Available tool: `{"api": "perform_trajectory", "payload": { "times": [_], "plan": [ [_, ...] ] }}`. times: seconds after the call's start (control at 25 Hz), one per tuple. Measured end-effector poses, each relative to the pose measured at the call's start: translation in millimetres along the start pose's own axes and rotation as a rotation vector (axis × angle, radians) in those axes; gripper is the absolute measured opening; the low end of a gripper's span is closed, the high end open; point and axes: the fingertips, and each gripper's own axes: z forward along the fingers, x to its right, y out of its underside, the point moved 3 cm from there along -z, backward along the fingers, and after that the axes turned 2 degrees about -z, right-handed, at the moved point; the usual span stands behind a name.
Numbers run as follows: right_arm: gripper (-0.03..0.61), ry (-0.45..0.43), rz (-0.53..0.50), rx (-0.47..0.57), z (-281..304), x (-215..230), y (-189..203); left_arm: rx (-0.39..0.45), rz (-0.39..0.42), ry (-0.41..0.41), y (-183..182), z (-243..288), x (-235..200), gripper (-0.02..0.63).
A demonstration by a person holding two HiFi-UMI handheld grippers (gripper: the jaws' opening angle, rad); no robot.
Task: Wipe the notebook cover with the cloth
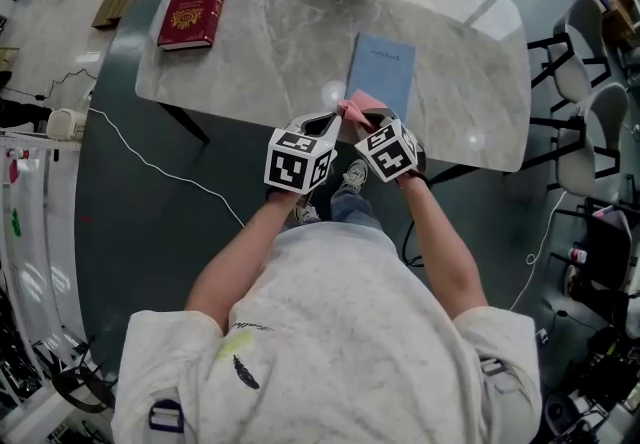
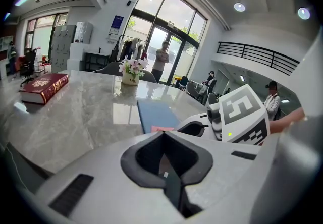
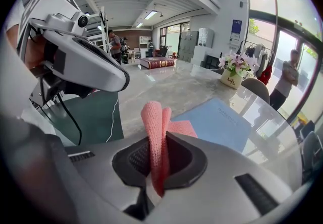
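A light blue notebook lies flat on the marble table, near its front edge. My right gripper is shut on a pink cloth, which stands folded between the jaws just short of the notebook's near edge. Close on its left, my left gripper is shut with nothing in it. In the left gripper view the notebook is ahead, with a strip of the cloth at its near end. Both grippers hover at the table's front edge.
A red hardback book lies at the table's far left. A vase of flowers stands at the far edge, beyond the notebook. Chairs stand to the right of the table. A white cable runs over the dark floor.
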Motion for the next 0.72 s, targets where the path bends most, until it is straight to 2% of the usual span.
{"api": "perform_trajectory", "payload": {
  "times": [0.28, 0.52, 0.72],
  "plan": [
    [0.015, 0.054, 0.016, 0.054, -24.8, 21.8, -11.4, -0.003, 0.005, 0.025, -8.4, 13.0, 4.8, 0.006],
    [0.015, 0.124, 0.023, 0.116, -48.7, 62.2, -28.2, -0.005, 0.024, 0.055, -25.0, 33.5, 13.4, 0.006],
    [0.015, 0.168, 0.020, 0.129, -58.4, 99.6, -35.7, -0.005, 0.046, 0.070, -43.4, 54.1, 17.5, 0.006]
  ]
}}
